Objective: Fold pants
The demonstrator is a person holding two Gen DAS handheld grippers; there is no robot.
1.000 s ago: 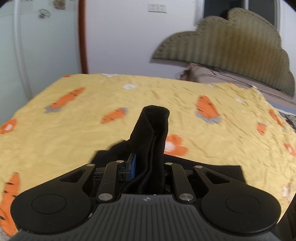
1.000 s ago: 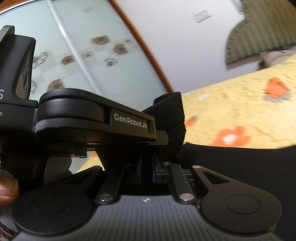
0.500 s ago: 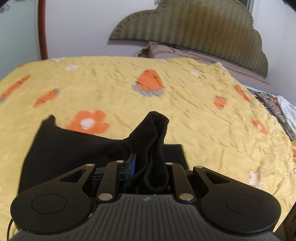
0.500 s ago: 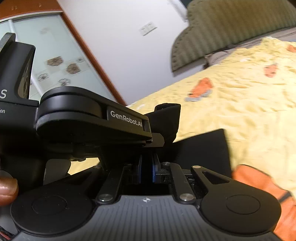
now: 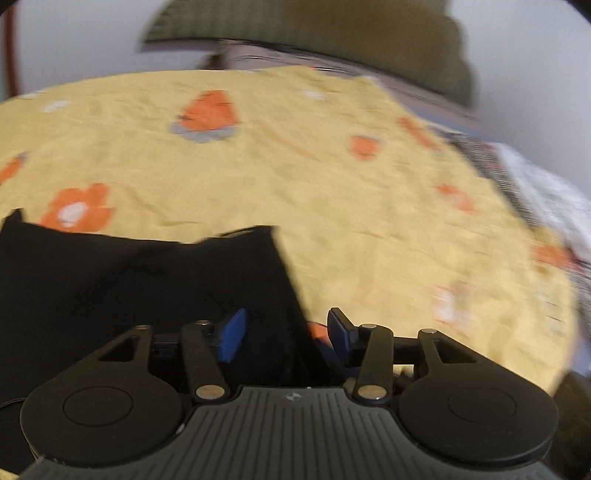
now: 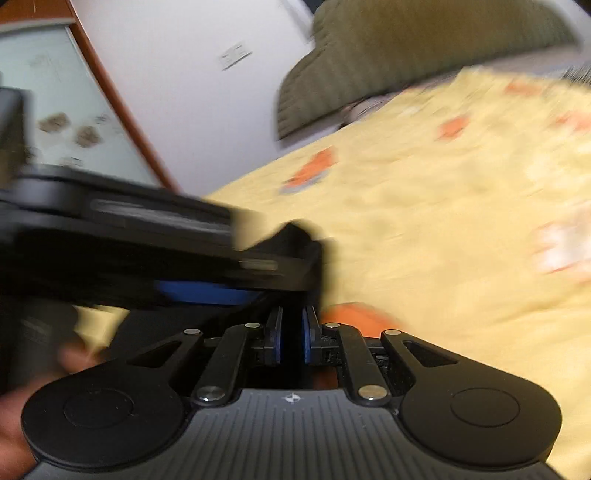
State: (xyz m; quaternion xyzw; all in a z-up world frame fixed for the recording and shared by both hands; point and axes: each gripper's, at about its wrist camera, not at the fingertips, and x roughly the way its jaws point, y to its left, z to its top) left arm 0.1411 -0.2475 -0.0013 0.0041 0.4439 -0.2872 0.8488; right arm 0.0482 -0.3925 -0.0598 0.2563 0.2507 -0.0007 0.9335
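Left gripper (image 5: 286, 334) jaws have just been opening, pants (image 5: 129, 280) released onto bed (image 5: 332, 177); right gripper (image 6: 291, 338) still clamps them.

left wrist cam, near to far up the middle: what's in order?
Left gripper, open → black pants → yellow bedspread → orange patch → headboard → wall.

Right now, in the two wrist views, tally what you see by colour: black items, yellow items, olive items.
Black: 3, the pants, the left tool and the right tool
Yellow: 1, the bedspread with orange prints
Olive: 1, the headboard
Total: 5
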